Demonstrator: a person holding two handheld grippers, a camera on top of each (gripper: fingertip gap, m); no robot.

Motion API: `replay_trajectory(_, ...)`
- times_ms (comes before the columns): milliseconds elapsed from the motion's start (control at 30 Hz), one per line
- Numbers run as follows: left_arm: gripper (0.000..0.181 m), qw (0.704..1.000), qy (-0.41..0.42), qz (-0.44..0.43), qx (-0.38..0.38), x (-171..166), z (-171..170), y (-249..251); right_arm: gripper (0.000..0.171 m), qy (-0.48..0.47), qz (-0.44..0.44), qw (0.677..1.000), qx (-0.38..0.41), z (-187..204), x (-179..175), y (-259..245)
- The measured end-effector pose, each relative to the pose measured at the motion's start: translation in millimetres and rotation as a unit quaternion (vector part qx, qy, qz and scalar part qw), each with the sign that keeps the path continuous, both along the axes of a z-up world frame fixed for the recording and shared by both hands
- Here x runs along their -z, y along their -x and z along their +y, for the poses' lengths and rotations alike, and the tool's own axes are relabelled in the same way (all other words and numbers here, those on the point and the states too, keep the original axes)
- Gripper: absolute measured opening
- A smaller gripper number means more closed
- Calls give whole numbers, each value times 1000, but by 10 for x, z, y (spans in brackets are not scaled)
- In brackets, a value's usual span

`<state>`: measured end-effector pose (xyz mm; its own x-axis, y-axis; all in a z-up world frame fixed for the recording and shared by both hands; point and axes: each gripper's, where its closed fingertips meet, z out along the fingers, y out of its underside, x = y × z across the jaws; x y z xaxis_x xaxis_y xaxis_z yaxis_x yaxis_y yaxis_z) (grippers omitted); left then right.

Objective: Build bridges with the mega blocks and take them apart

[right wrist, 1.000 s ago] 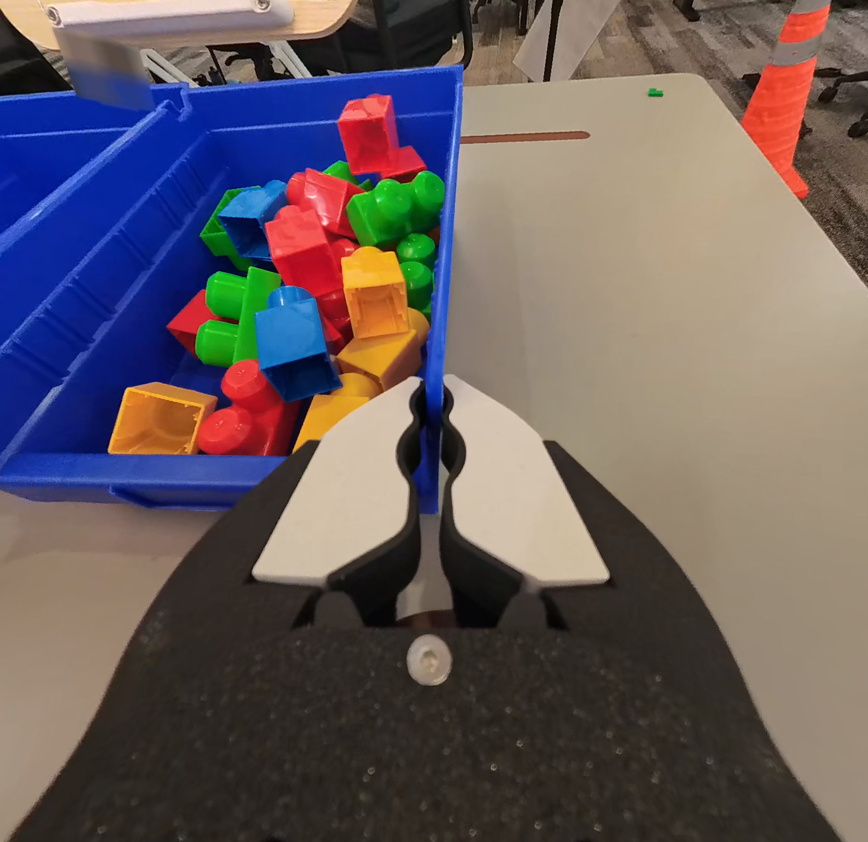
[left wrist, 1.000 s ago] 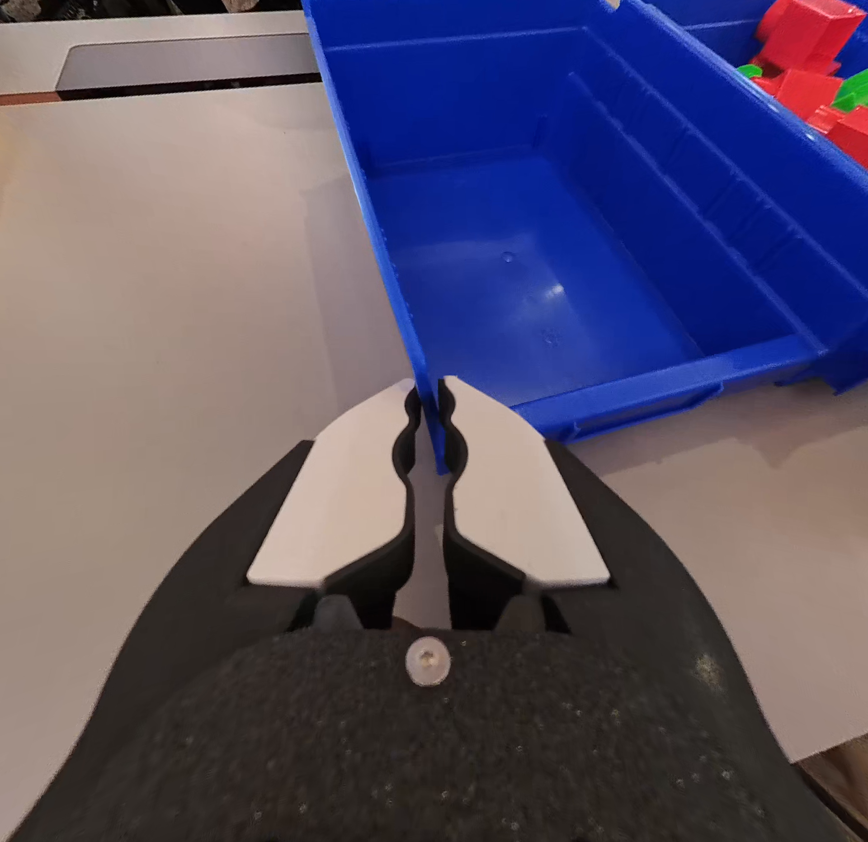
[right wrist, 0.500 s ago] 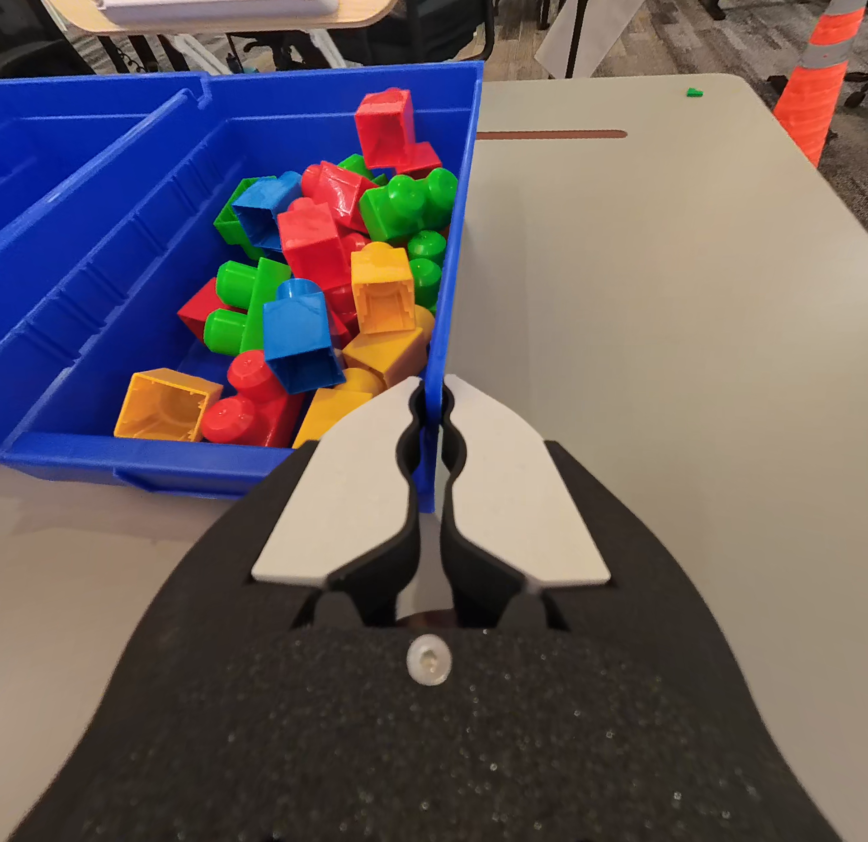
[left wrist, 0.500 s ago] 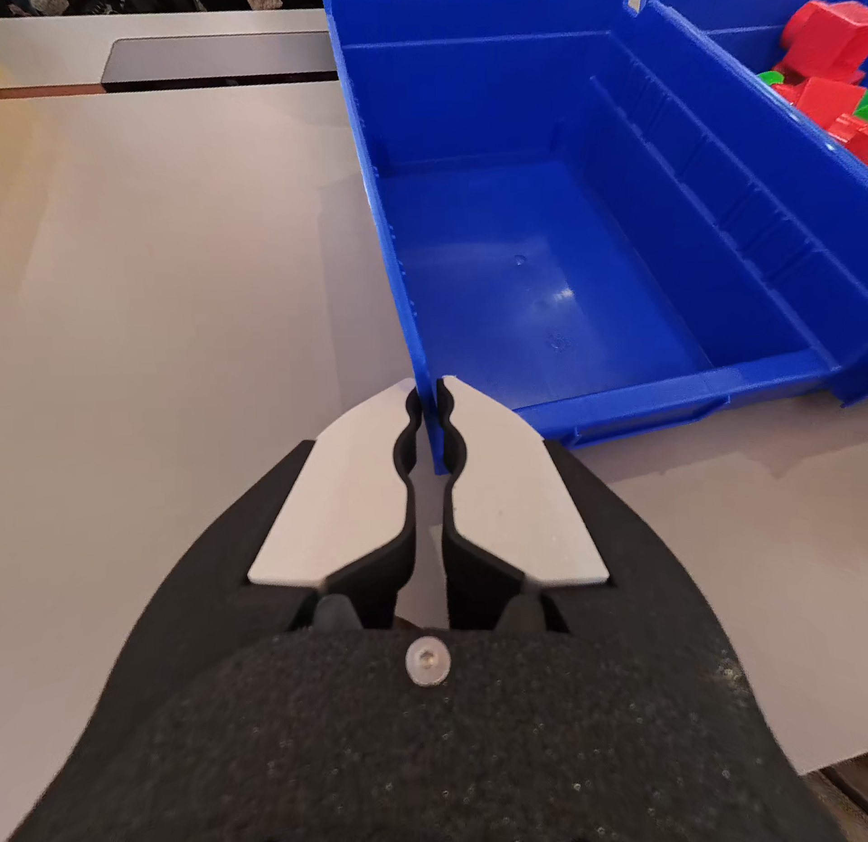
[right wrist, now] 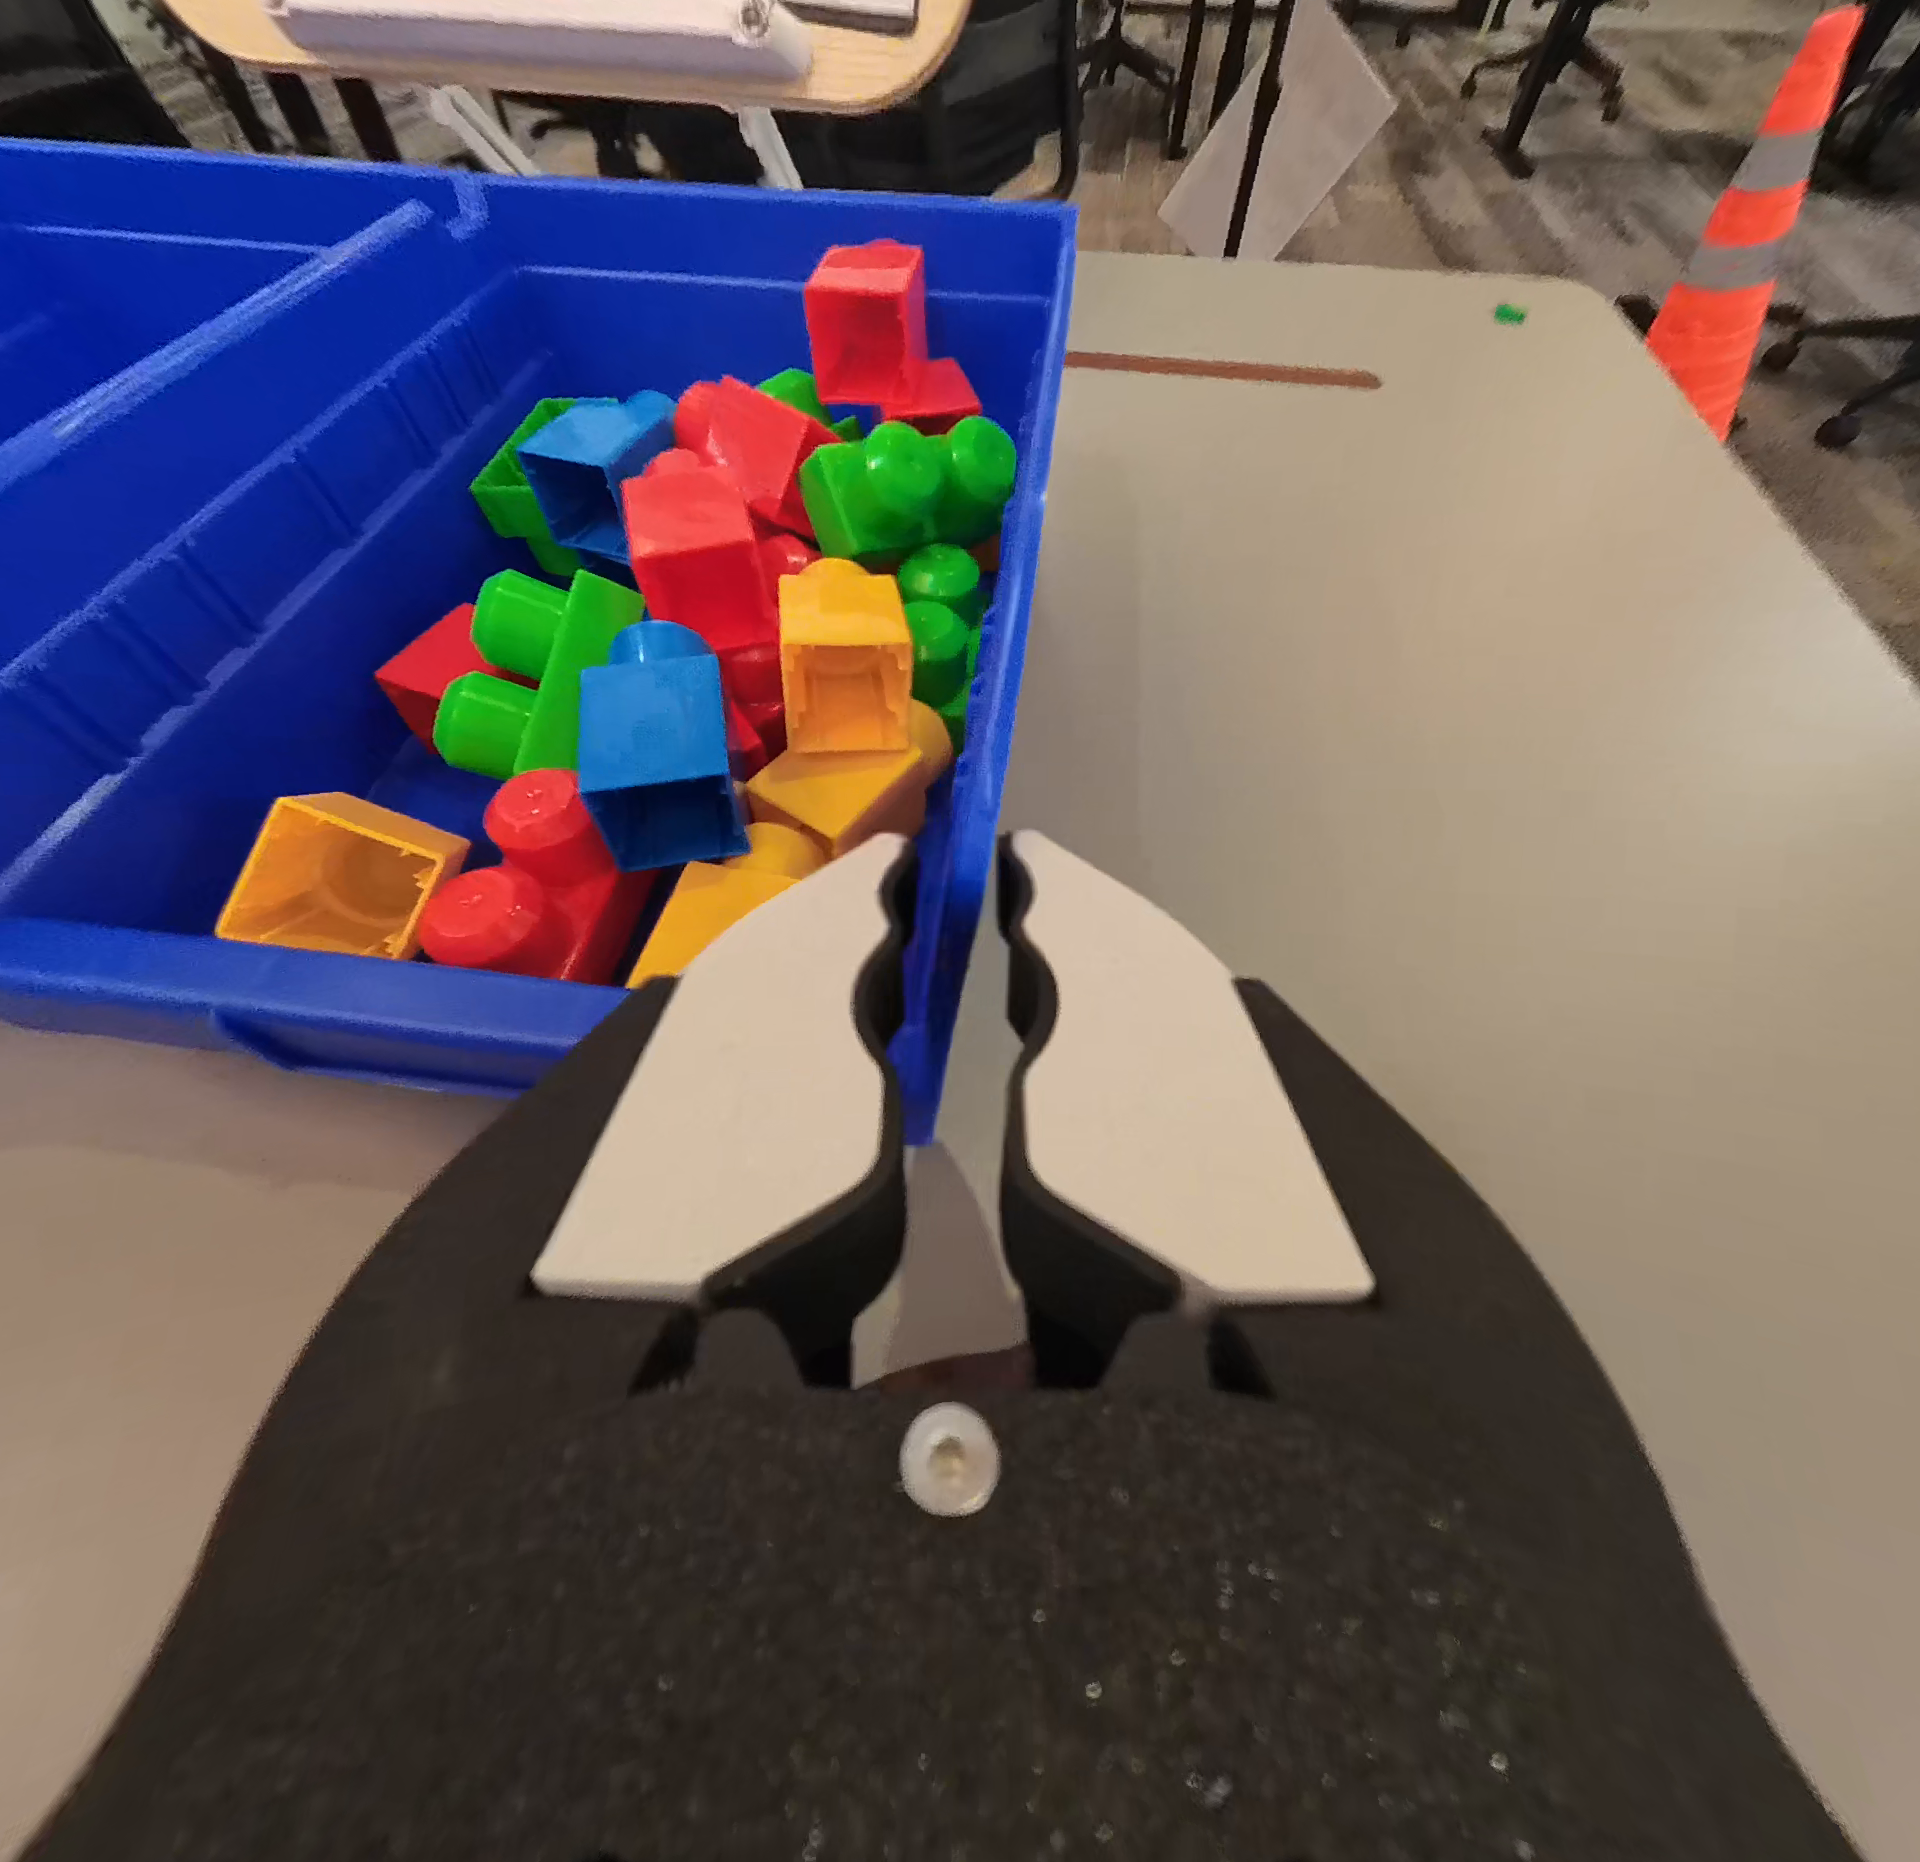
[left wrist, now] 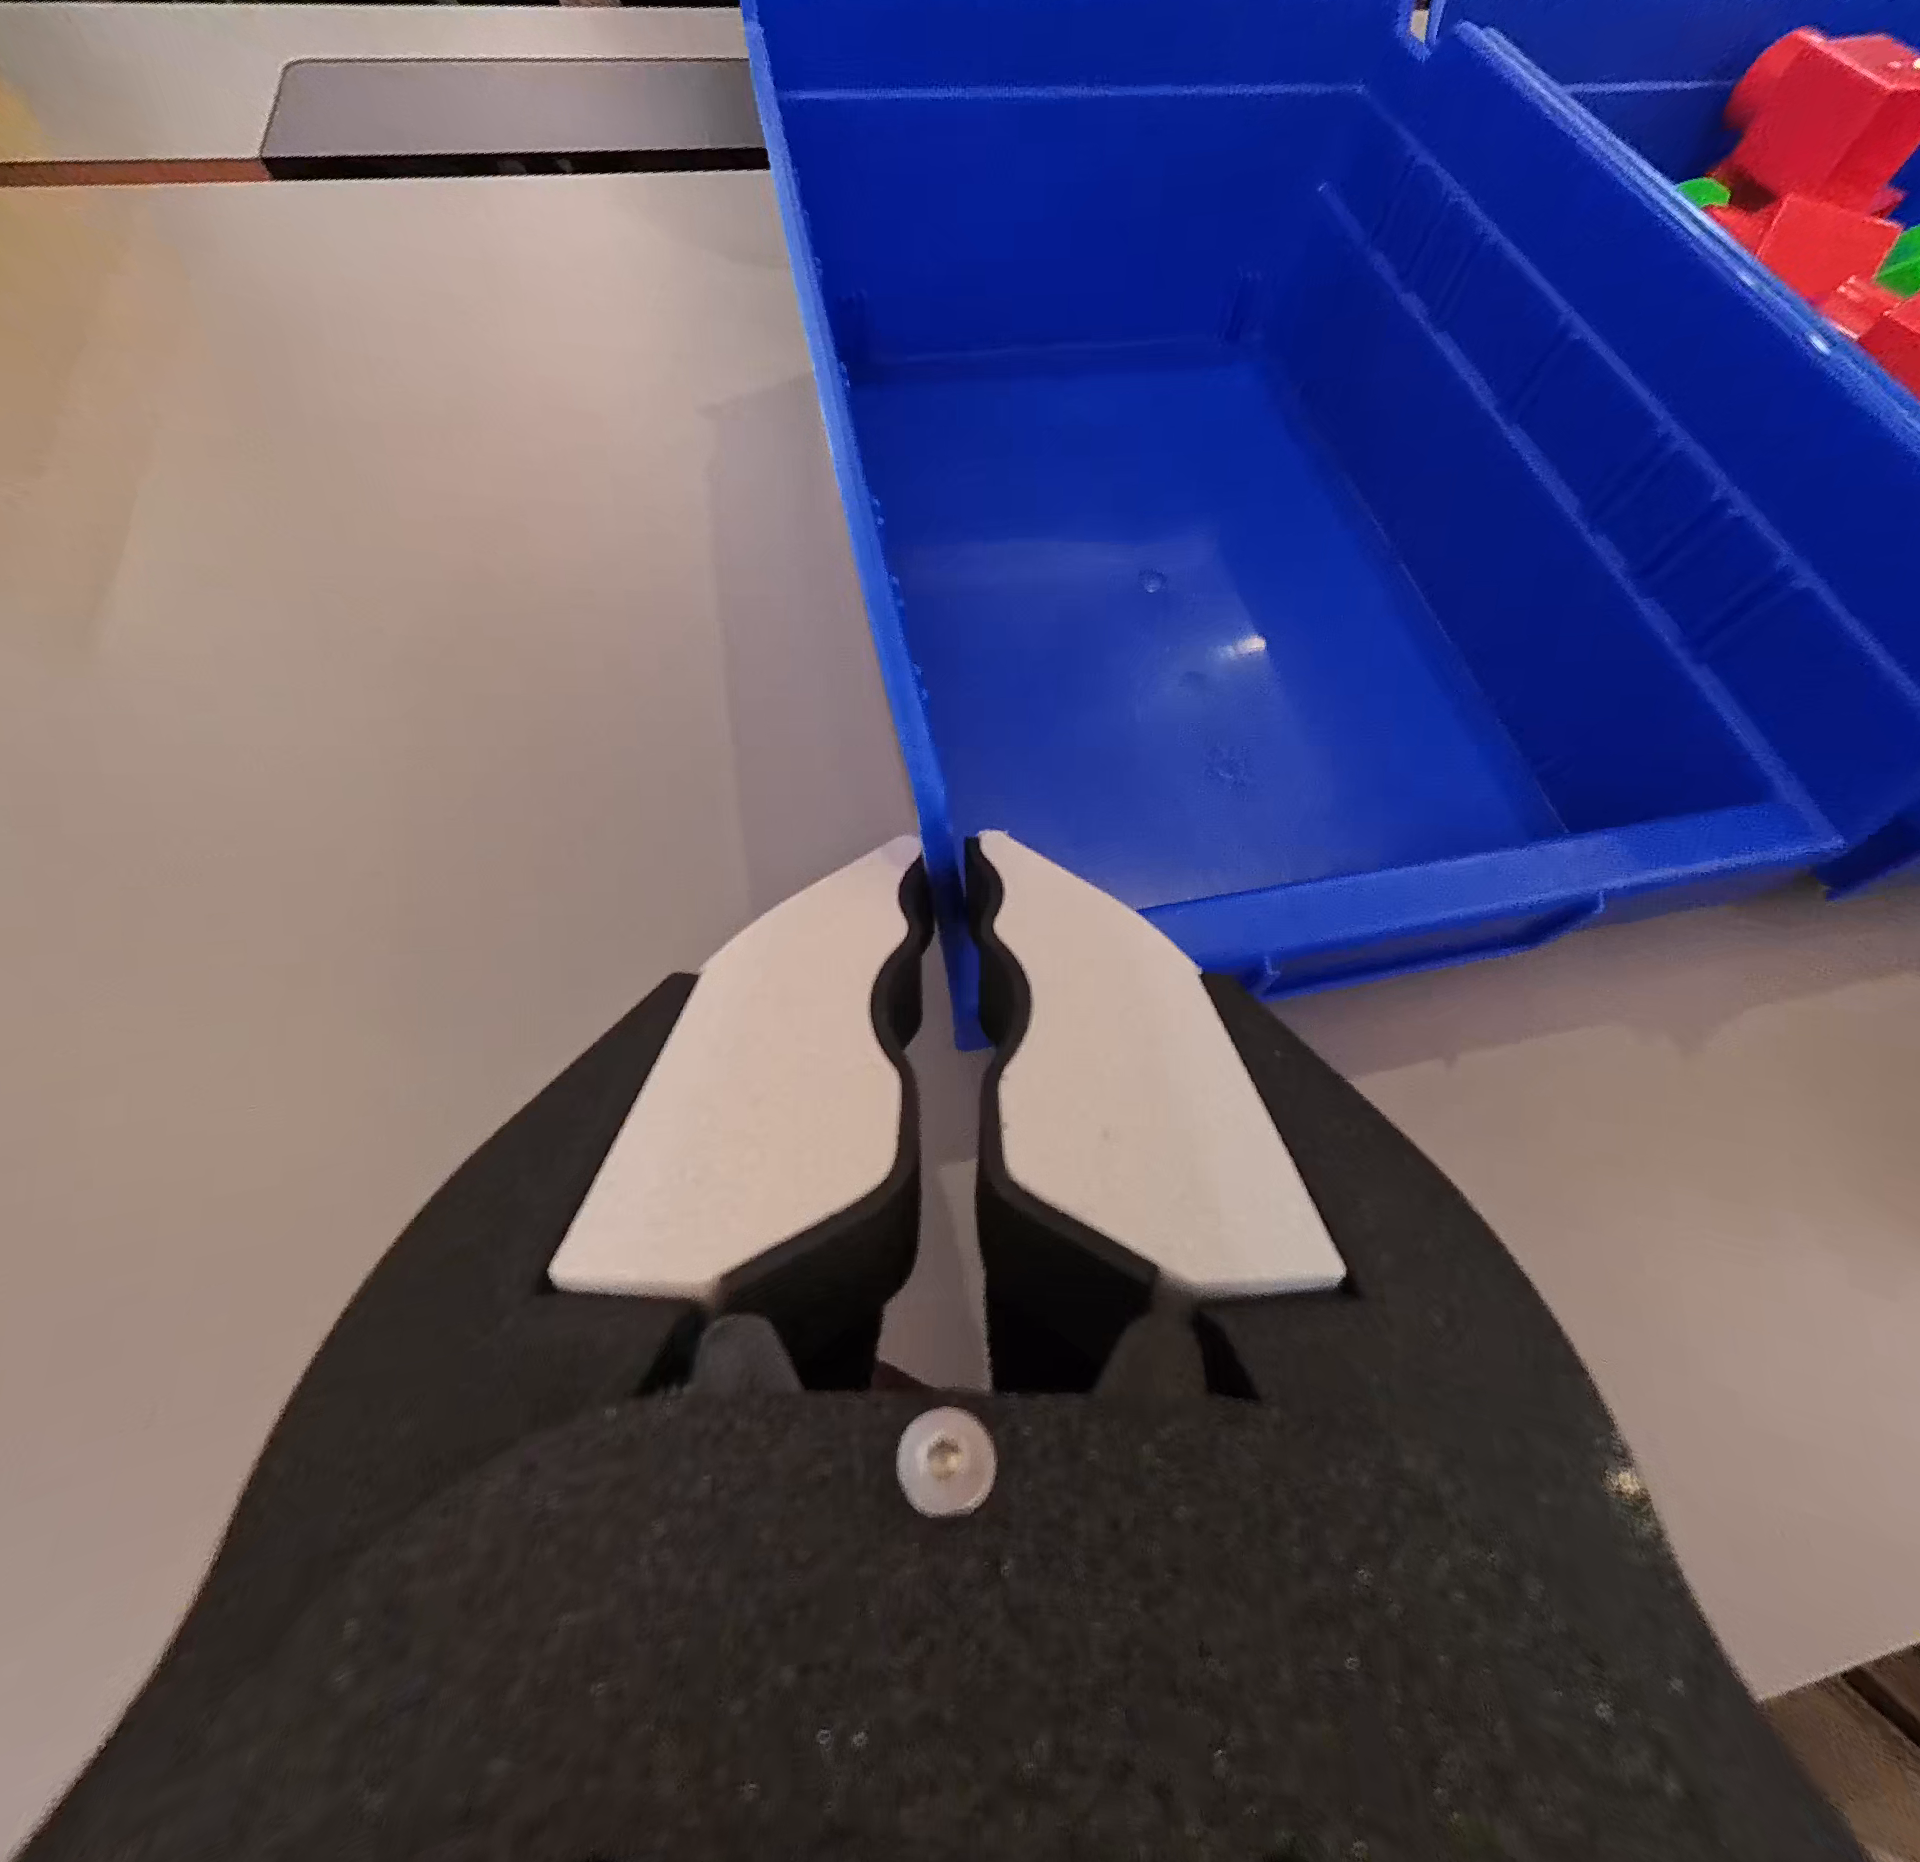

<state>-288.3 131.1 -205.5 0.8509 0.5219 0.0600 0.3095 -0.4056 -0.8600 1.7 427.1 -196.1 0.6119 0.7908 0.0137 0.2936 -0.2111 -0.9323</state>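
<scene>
The left claw (left wrist: 954, 851) pinches the near left wall of an empty blue bin (left wrist: 1195, 607) on the bench (left wrist: 416, 565), while the right claw (right wrist: 954, 846), parted slightly, straddles the right wall of the second bin (right wrist: 1023, 586), with mega blocks (right wrist: 686, 617) heaped just ahead-left inside it.

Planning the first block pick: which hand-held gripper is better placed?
Probably right. The right hand-held gripper straddles the wall of the block-filled bin; the left hand-held gripper pinches the empty bin.
</scene>
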Motion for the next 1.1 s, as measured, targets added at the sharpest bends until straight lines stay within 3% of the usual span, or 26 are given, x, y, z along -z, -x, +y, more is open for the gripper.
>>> replay_trajectory(67,4,1000,-3,-6,-3,-1,-16,9,26,-15,-5,1000,4,0,-74,-22)
replay_trajectory(267,4,1000,-5,-10,-9,-1,-75,25,36,-56,7,998,11,-110,-372,-33)
replay_trajectory(467,4,999,-11,-14,-29,-2,-235,-14,39,-64,31,995,-75,-763,-592,389)
replay_trajectory(633,4,999,-17,-18,-46,-5,-411,-88,39,-61,24,982,-179,-1528,-512,929)
replay_trajectory(800,4,998,-23,-15,-57,-8,-562,-177,38,-56,5,969,-242,-2032,-339,1284)
replay_trajectory(1000,6,997,-40,-7,-64,-35,-651,-270,43,-38,-10,969,-244,-2144,-188,1435)
replay_trajectory(1100,18,996,-59,-2,-61,-111,-633,-263,42,-21,-11,969,-246,-2162,-120,1474)
